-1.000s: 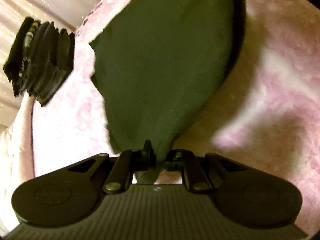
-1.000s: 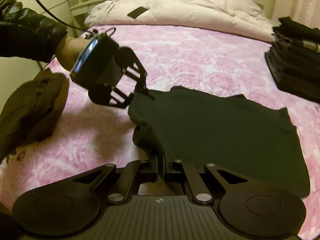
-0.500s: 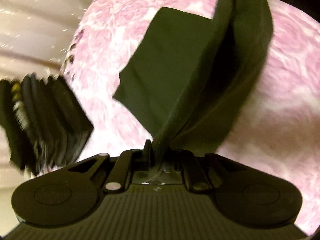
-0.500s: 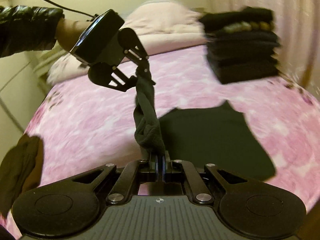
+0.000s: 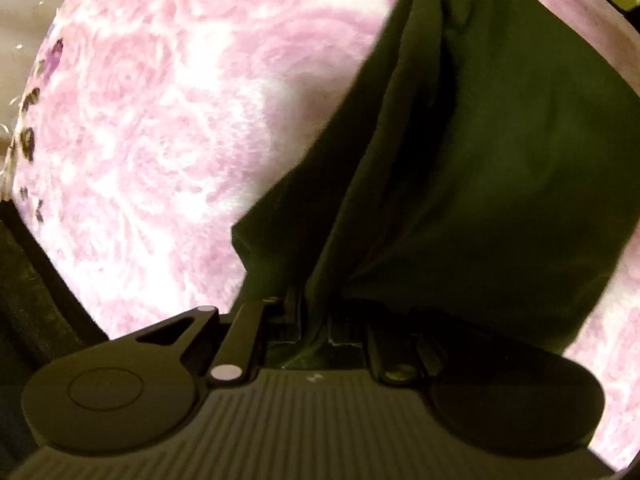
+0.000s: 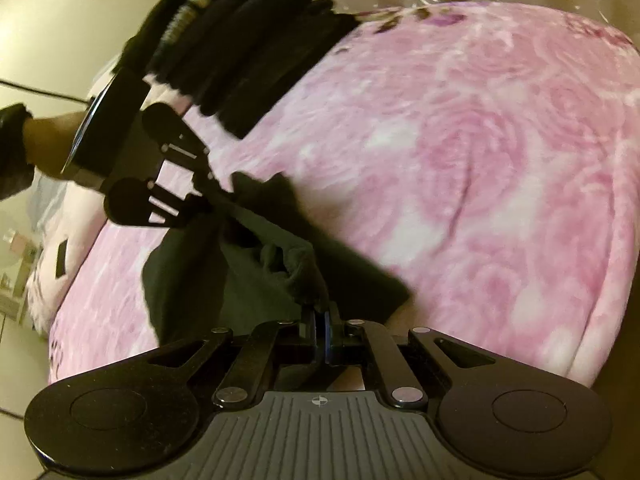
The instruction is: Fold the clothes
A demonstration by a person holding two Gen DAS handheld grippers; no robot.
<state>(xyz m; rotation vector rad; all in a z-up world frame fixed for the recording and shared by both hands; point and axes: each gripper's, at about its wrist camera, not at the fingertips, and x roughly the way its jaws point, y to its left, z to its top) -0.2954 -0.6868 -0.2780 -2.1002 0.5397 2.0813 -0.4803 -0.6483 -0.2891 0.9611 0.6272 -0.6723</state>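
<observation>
Left tongs (image 5: 310,320) clamped on dark green garment (image 5: 460,160); cloth hangs from them above the pink bed cover (image 5: 160,140). Right tongs (image 6: 320,320) pinch another bunched edge of it. Garment sags between both, lower part on the bed. Stack of folded clothes (image 6: 240,40) behind.

Both your grippers are pinching the same dark garment over the pink bed.

Your right gripper (image 6: 320,312) is clamped tight on a bunched bit of the dark garment (image 6: 224,280), which sags onto the pink rose-print blanket (image 6: 480,160). Your left gripper (image 6: 218,196) comes in from the left side and grips the cloth's other end; your bare wrist and dark sleeve (image 6: 12,148) show behind it. A blurry stack of folded dark clothes (image 6: 240,48) sits at the top of the blanket.
</observation>
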